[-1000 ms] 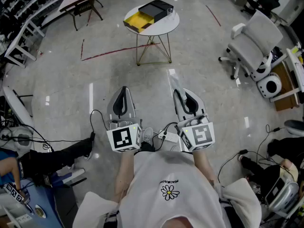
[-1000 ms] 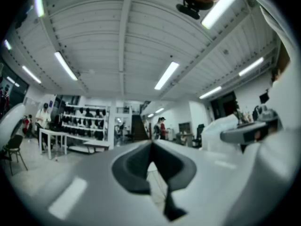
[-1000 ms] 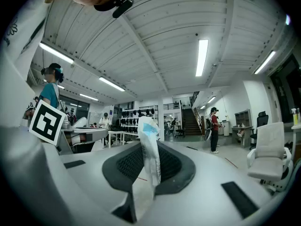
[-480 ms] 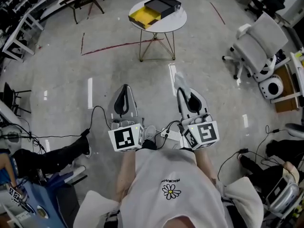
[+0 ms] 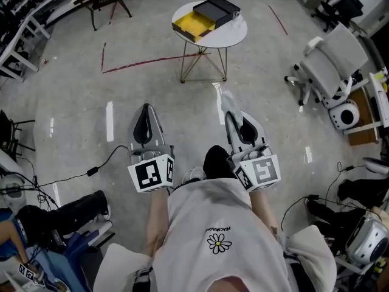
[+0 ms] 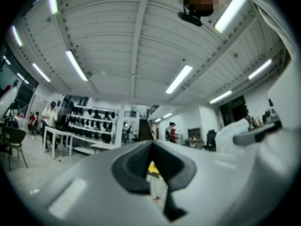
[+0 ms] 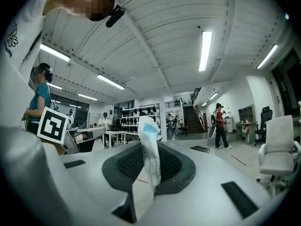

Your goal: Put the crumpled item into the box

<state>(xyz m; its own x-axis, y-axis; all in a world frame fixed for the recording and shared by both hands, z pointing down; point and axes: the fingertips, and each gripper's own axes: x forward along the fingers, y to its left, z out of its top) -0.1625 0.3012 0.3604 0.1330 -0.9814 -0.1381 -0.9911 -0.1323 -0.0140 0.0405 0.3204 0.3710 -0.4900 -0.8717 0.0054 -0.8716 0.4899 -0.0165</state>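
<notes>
In the head view a small round white table (image 5: 231,34) stands ahead on the floor, and on it lies the box (image 5: 206,17), with a yellow part and a black part. My right gripper (image 5: 231,119) is shut on the crumpled item (image 5: 225,100), a white wrapper with blue print that sticks out past the jaw tips. In the right gripper view the crumpled item (image 7: 149,149) stands upright, pinched between the dark pads of that gripper (image 7: 146,182). My left gripper (image 5: 144,111) is shut and holds nothing. In the left gripper view the yellow box (image 6: 154,169) shows through the slit of this gripper (image 6: 153,147).
A white office chair (image 5: 331,59) and a round white device (image 5: 345,112) stand at the right. A red line (image 5: 146,61) runs across the floor left of the table. Cables (image 5: 91,172) lie at the lower left beside a seated person's legs (image 5: 61,208).
The table and box have come nearer in the head view. My left gripper has shifted to the left. The right gripper still holds the crumpled item the same way.
</notes>
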